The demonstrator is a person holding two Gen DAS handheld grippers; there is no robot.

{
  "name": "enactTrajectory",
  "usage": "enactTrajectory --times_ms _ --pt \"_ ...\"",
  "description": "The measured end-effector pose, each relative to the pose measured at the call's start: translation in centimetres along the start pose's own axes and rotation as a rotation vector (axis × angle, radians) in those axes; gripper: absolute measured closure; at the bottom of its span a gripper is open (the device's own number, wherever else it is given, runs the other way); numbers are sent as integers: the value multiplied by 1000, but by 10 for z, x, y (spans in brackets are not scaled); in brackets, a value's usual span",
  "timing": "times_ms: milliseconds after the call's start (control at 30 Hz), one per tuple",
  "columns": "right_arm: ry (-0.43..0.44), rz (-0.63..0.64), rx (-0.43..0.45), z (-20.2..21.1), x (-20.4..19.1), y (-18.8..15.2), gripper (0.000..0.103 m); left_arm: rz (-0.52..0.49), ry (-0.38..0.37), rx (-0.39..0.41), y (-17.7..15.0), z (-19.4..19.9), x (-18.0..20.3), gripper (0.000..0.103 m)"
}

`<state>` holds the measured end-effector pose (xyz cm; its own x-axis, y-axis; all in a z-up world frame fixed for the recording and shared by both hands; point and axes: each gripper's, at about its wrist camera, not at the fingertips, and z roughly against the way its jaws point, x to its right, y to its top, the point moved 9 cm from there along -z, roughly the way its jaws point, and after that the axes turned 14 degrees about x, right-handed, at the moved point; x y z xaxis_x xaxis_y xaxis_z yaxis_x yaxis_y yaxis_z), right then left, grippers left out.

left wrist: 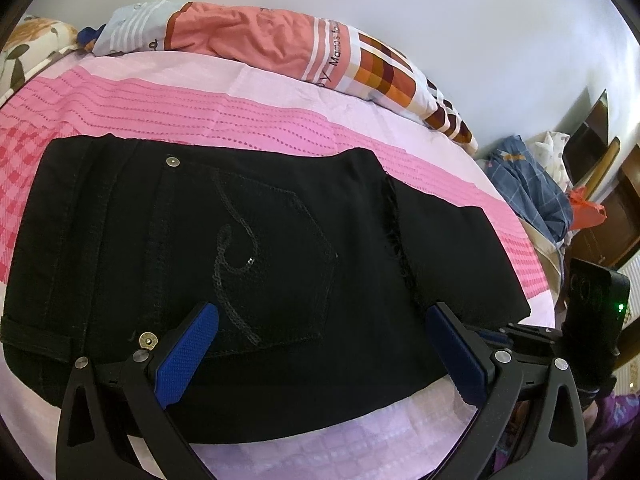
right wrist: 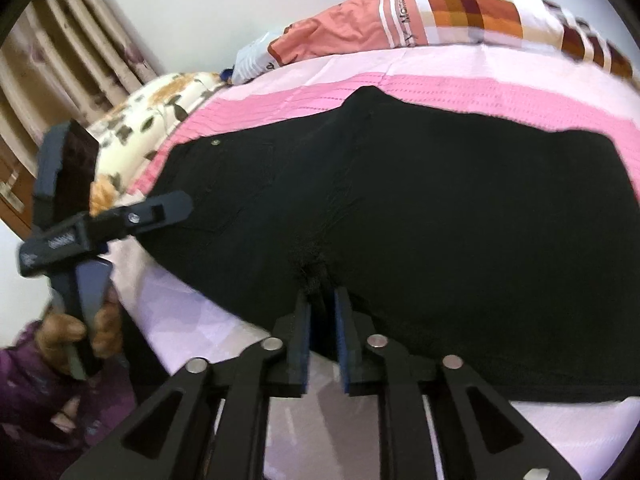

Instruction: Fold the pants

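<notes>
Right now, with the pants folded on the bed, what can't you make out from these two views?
- Right gripper: whether its pads pinch the pants; black cloth between narrow jaws, blurred, right wrist view.
- Pants' left end: cut off by the frame edge, left wrist view.
- Layers under the fold: hidden by the top layer, both views.
- Person's hand: mostly hidden by the left gripper's handle, right wrist view.

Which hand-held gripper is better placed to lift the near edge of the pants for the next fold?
Probably the right hand-held gripper: narrow jaws straddle the black pants' near edge. The left stands wide open above them.
</notes>
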<state>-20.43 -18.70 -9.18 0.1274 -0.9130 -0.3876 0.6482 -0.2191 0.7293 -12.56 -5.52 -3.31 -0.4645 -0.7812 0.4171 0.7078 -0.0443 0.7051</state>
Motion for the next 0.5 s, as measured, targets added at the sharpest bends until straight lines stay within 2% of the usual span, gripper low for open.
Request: enactTrajectory --times_ms 100,133,167,233,300,367,500 --pt "181 -97 -13 7 -11 4 84 3 3 -7 2 0 1 0" --pt "237 -158 7 14 -10 9 84 0 2 -6 1 0 0 0" --pt "268 -243 63 25 3 22 84 -6 4 -4 3 1 2 0" --pt "276 -358 132 39 30 37 84 -26 7 8 8 2 5 0" --pt "213 -460 192 51 75 48 83 -44 0 14 12 2 11 0" --pt "164 -489 196 54 100 48 83 -55 -5 13 15 -2 16 0" --pt "170 -510 173 52 114 39 83 -63 -27 -2 15 -13 31 0"
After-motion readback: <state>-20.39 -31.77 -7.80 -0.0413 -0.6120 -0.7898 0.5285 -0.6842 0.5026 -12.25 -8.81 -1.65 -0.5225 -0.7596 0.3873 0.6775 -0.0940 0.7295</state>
